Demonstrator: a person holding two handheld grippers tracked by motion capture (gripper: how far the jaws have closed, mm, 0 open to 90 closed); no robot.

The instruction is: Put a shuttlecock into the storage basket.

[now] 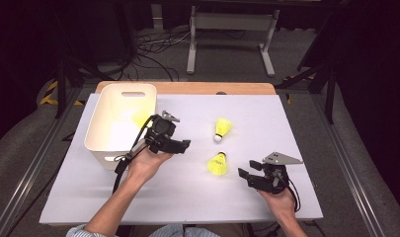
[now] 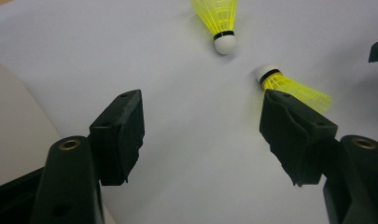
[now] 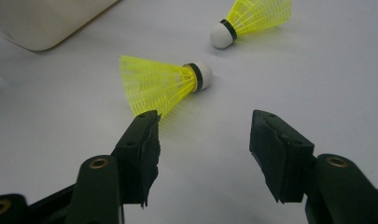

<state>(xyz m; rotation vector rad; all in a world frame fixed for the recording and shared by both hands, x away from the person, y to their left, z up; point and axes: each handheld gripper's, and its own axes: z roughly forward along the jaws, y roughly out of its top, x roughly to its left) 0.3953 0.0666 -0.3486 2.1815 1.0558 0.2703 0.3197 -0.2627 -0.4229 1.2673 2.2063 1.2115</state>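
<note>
Palms upturned — left tongs (image 1: pixel 180 144) (beside bin (image 1: pixel 101 116)) and right tongs (image 1: pixel 247 170) both gape empty.

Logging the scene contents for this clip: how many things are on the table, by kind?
Yellow shuttlecocks on the table: 2 (far shuttlecock, near shuttlecock)
White bin: 1, with something yellow inside, too unclear to count
Hand-held grippers: 2 (left hand-held gripper, right hand-held gripper)
Total: 5

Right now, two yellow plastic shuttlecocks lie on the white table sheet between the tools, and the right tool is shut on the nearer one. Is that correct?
Not quite. The right tool is open and holds nothing; the right gripper view shows its jaws apart, with the nearer yellow plastic shuttlecock lying free ahead of them. Both shuttlecocks do lie on the white table sheet.
</note>
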